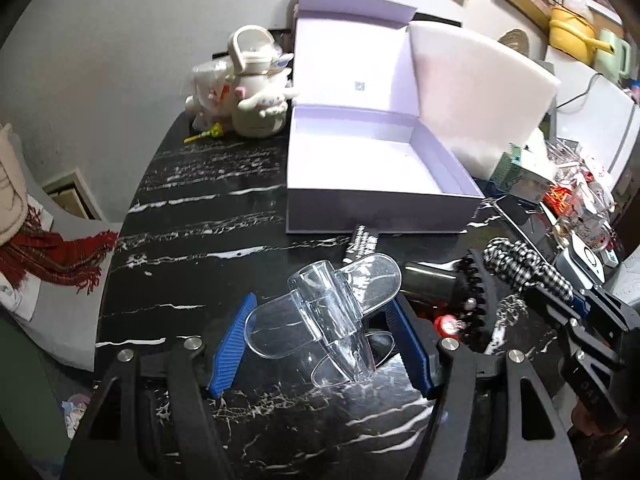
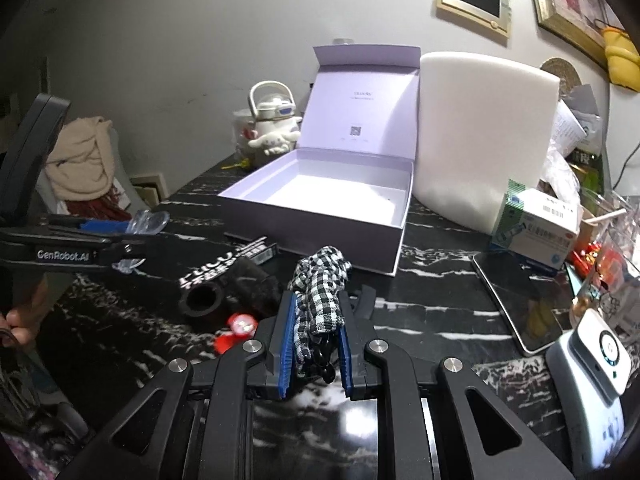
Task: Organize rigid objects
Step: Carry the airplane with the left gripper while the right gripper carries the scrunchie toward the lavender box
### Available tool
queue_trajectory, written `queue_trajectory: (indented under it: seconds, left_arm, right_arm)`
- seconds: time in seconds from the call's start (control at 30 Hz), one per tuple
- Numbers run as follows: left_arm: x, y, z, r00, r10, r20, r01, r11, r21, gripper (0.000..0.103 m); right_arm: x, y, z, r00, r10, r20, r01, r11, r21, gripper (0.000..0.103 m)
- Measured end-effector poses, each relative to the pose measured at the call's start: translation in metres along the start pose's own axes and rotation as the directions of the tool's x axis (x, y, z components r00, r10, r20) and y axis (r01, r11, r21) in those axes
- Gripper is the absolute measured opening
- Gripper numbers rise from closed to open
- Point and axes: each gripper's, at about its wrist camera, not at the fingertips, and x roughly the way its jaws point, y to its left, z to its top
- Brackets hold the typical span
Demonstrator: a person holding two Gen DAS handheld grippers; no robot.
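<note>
My left gripper (image 1: 320,320) is open around a clear plastic airplane-shaped piece (image 1: 332,312) lying on the black marble table (image 1: 192,240); its blue fingers (image 1: 234,344) stand on either side, apart from it. My right gripper (image 2: 314,320) is shut on a black-and-white checkered hair clip (image 2: 320,284), which also shows in the left wrist view (image 1: 524,268). An open lilac box (image 1: 372,160) stands empty behind; it also shows in the right wrist view (image 2: 320,204).
A black cylinder (image 2: 208,300), a black printed strip (image 2: 236,260) and a red toy (image 2: 240,326) lie before the box. A white foam block (image 2: 484,136), medicine carton (image 2: 532,228), phone (image 2: 516,300) and clutter fill the right. A teapot (image 1: 256,92) stands far left.
</note>
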Motion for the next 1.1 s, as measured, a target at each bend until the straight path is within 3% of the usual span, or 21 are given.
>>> queue_trajectory:
  seconds: [0.23, 0.57, 1.1]
  left_arm:
    - [-0.011, -0.020, 0.004, 0.999, -0.042, 0.029, 0.040, 0.998, 0.058, 0.067]
    - [0.006, -0.031, 0.030, 0.996, -0.081, 0.032, 0.078, 0.993, 0.084, 0.067]
    - [0.043, -0.039, 0.074, 0.998, -0.069, -0.003, 0.069, 0.993, 0.100, 0.067]
  right_arm:
    - [-0.015, 0.009, 0.002, 1.000, 0.006, 0.025, -0.005, 1.000, -0.026, 0.018]
    - [-0.017, 0.004, 0.018, 0.999, -0.001, 0.053, 0.003, 0.999, -0.043, 0.018]
    - [0.014, -0.011, 0.058, 0.999, 0.043, 0.025, -0.041, 0.997, -0.060, 0.018]
